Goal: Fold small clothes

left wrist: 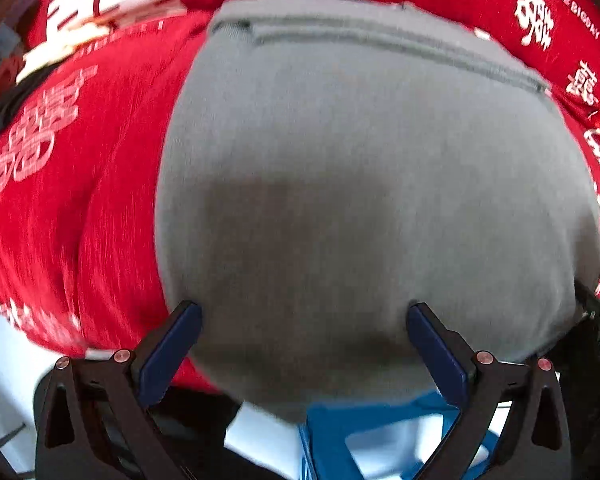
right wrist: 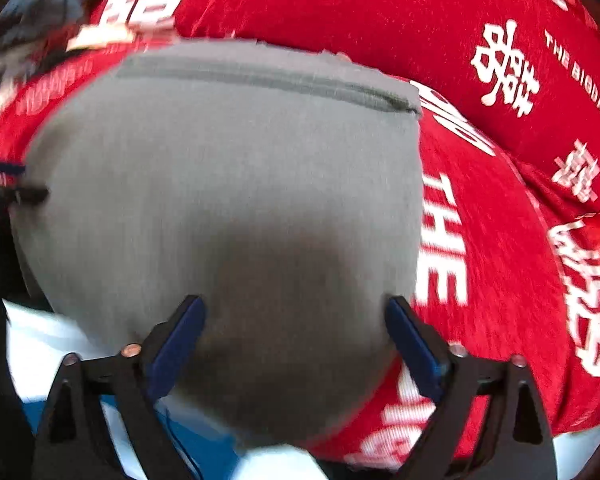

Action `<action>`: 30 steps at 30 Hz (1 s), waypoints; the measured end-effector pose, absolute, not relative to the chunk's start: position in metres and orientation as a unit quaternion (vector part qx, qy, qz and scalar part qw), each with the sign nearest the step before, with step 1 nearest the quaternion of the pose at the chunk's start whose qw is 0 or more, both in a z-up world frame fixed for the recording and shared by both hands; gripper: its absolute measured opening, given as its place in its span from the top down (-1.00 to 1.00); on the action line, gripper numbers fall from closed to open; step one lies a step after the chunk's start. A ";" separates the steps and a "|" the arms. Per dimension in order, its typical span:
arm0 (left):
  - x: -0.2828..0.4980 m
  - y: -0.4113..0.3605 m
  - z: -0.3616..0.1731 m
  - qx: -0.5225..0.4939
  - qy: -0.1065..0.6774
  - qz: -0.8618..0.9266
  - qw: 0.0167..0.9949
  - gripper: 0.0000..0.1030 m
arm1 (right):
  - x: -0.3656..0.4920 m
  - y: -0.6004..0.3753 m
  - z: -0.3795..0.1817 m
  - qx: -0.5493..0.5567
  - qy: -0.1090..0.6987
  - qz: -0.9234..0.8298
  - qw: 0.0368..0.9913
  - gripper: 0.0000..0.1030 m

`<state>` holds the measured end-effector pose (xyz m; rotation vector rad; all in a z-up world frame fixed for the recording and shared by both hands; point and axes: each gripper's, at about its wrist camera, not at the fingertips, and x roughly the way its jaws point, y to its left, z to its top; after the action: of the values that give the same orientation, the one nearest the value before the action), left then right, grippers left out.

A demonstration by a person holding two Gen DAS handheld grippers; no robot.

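Grey folded garment flat on red printed cloth; left claw and right claw spread apart above it, gripping nothing.

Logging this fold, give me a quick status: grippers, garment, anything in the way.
Left gripper open, right gripper open, both over the grey garment. Garment lies flat on red printed cloth, nothing gripped. No obstruction seen.
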<state>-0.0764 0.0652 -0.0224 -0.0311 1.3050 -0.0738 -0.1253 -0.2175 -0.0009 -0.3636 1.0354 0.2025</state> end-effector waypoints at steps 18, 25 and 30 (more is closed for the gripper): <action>0.059 0.020 0.015 -0.059 0.579 -0.006 0.813 -1.00 | 0.039 -0.193 0.035 -0.034 0.538 0.052 0.841 -0.91; 0.001 0.014 -0.001 -0.018 0.549 -0.013 0.835 -1.00 | -0.005 -0.184 0.012 -0.061 0.511 0.050 0.856 -0.92; -0.046 0.022 -0.006 -0.019 0.545 -0.018 0.838 -1.00 | -0.079 -0.194 0.004 -0.097 0.468 0.075 0.875 -0.94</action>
<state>-0.0460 0.0225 -0.0064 -0.0395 1.1526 -0.0371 -0.0793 -0.1937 0.0040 -0.2029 0.9761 0.1568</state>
